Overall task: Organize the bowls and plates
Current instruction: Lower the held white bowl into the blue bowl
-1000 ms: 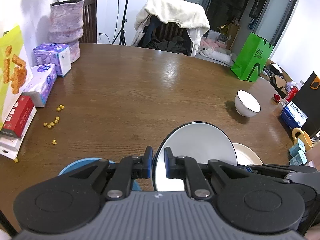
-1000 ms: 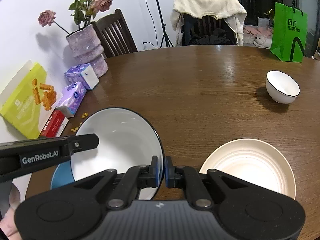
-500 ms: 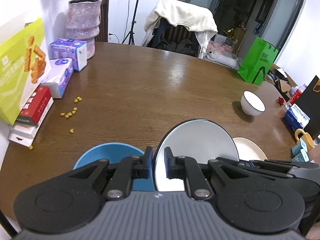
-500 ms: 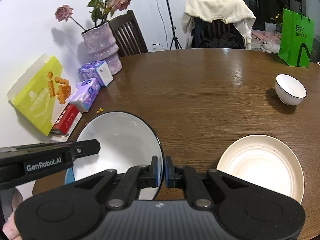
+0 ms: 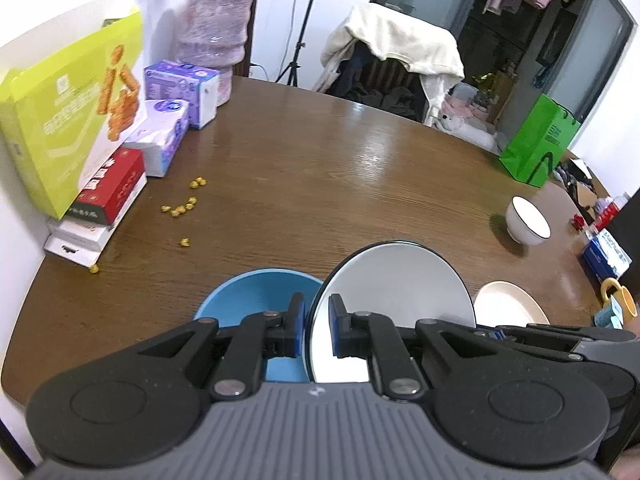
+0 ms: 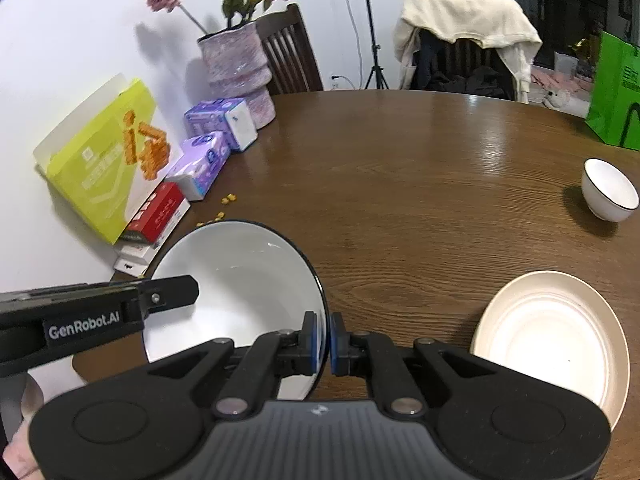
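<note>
A large white bowl with a black rim (image 5: 394, 286) (image 6: 240, 284) is held above the table by both grippers. My left gripper (image 5: 317, 330) is shut on its left rim. My right gripper (image 6: 324, 342) is shut on its right rim. A blue bowl (image 5: 260, 292) sits on the table just left of and under the white bowl. A cream plate (image 6: 556, 336) (image 5: 508, 306) lies on the table to the right. A small white bowl with a black rim (image 6: 610, 190) (image 5: 526, 226) stands farther right.
Boxes, tissue packs (image 5: 168, 136) and a yellow carton (image 5: 76, 120) line the table's left edge by a pink vase (image 5: 214, 42). Yellow crumbs (image 5: 180, 208) lie near them. A green bag (image 5: 538, 144), a blue box and a yellow mug (image 5: 622, 300) sit at right.
Both grippers have lifted the white bowl up and back. The blue bowl under it has come into fuller view, and the table looks farther away.
</note>
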